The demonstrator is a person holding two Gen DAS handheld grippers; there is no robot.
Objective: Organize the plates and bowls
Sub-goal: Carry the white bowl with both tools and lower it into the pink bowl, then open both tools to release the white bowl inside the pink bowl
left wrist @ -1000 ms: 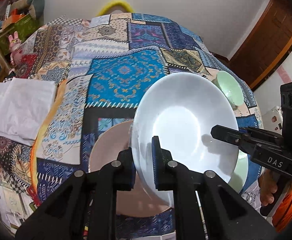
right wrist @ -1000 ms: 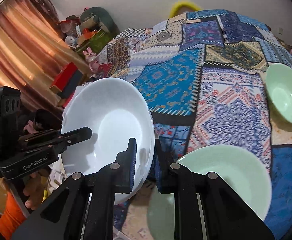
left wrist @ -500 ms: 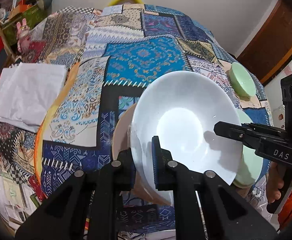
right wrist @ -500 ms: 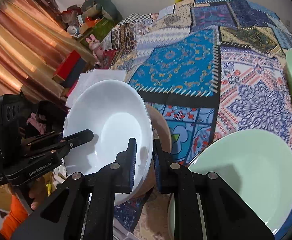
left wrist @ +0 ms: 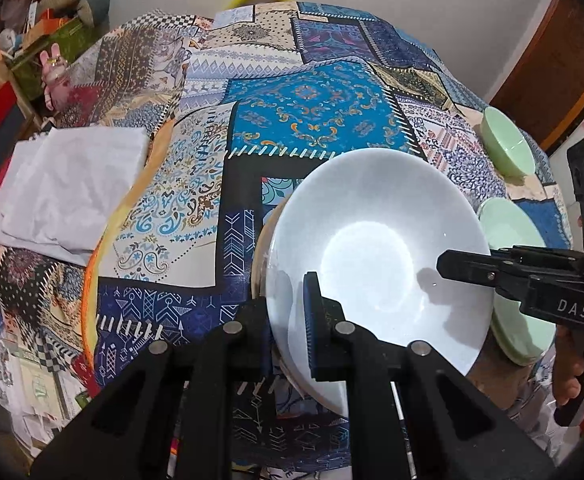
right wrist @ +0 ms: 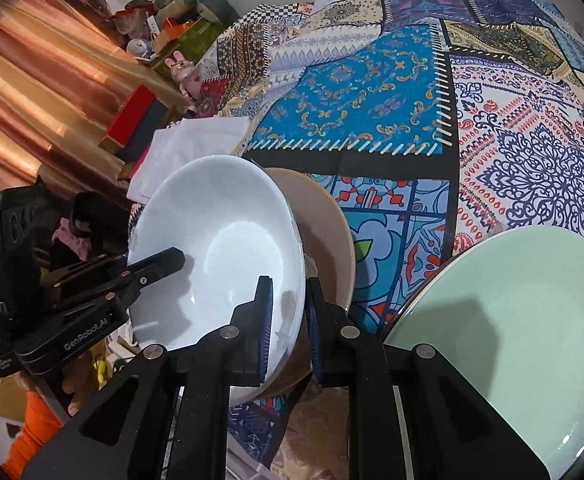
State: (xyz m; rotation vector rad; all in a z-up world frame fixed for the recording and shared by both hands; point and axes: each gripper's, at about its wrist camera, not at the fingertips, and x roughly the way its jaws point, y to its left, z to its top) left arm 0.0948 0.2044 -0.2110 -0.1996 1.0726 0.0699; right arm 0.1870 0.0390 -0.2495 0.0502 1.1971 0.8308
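Left gripper [left wrist: 290,320]: clamped on the near rim of the white bowl [left wrist: 376,256].
Right gripper [right wrist: 288,320]: clamped on the opposite rim.
White bowl: tilted, just over the beige plate [right wrist: 328,236].
Green plate [right wrist: 504,320]: beside it on the patchwork cloth [left wrist: 308,108].
Green bowl [left wrist: 508,146]: farther back.

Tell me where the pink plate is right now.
The pink plate lies on the patchwork cloth, directly under the white bowl held by both claws, left of the large green plate in the right wrist view.
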